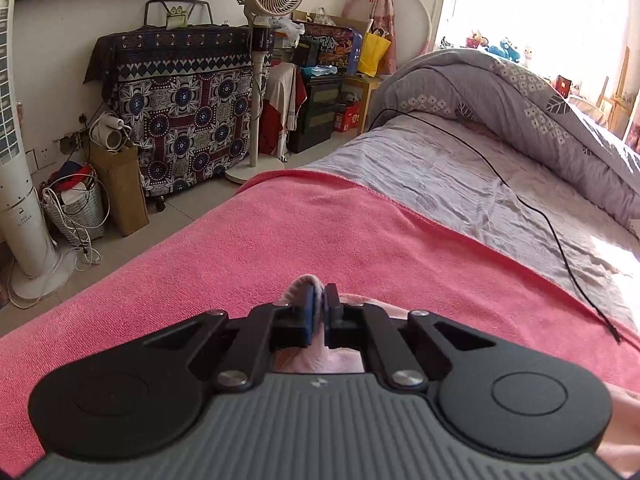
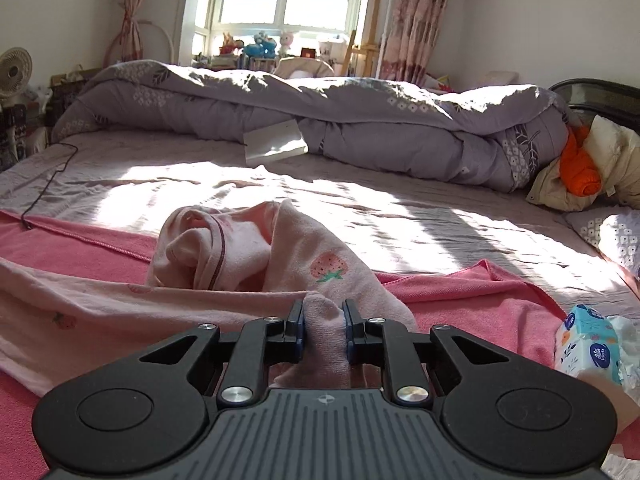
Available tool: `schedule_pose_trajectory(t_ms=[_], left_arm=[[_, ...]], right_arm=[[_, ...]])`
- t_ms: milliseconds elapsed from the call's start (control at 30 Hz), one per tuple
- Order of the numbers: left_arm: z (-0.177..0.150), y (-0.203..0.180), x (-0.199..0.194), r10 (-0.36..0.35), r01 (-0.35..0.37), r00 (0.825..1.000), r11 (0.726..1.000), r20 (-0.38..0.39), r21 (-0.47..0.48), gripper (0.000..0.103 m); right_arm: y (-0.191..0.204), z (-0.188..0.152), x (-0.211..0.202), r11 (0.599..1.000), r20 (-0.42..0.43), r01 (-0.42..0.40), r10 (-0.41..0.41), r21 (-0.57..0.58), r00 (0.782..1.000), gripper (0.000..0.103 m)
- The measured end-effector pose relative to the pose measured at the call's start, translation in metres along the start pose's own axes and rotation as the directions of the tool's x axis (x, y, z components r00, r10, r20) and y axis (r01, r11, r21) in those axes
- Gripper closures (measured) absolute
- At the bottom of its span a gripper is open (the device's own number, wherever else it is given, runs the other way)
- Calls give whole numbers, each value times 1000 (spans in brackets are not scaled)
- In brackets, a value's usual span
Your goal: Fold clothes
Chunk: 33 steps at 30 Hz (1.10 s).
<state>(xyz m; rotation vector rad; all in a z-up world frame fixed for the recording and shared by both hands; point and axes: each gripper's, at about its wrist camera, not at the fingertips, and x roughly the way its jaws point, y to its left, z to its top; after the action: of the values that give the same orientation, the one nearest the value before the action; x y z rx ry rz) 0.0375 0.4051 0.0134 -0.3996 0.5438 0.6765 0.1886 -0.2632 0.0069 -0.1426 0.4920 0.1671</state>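
Two pinches are made on the pale pink strawberry-print cotton garment spread over the pink terry towel: its thin edge is clamped by the left gripper, a thicker fold by the right gripper.

Pale pink garment (strawberry print), coral-pink towel, grey floral duvet

Bed under grey sheet: pink towel at frame bottom, pale pink garment on towel, rolled grey duvet across upper frame, tissue pack lower right.
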Motion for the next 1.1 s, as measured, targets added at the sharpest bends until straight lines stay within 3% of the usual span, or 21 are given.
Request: schedule_pose_trajectory(t_ms=[267,500,667,767,867,967,1067,1100], left_arm=[[14,21,-53,-89,92,994,995,63,-48,101],[-2,77,-130,-193,207,974,971,122,-116,101],[-45,128,-173,-231,250,963,956,137,-151,101],[-74,145,-180,-201,211,975,970,92,-121,101],[-97,156,-179,-187,192,981,975,48,-114,99],[-108,162,-183,-188,191,981,975,39,-111,96],[-108,160,-185,-184,187,982,978,43,-92,95],[-108,159,-185,-182,186,982,978,44,-90,95]], right_arm=[[-6,18,-103,999,217,-30,32,-10,976,84],[-24,-19,-192,990,306,-141,130,15,943,84],[-33,-80,-235,984,218,-160,140,79,966,84],[-34,-114,-240,975,120,-181,166,128,979,84],[-28,-139,-231,980,10,-150,150,132,989,82],[-25,-144,-232,988,-7,-92,94,127,996,63],[-16,-126,-246,996,60,-69,66,60,996,44],[-9,-119,-252,996,88,-93,92,10,992,37]])
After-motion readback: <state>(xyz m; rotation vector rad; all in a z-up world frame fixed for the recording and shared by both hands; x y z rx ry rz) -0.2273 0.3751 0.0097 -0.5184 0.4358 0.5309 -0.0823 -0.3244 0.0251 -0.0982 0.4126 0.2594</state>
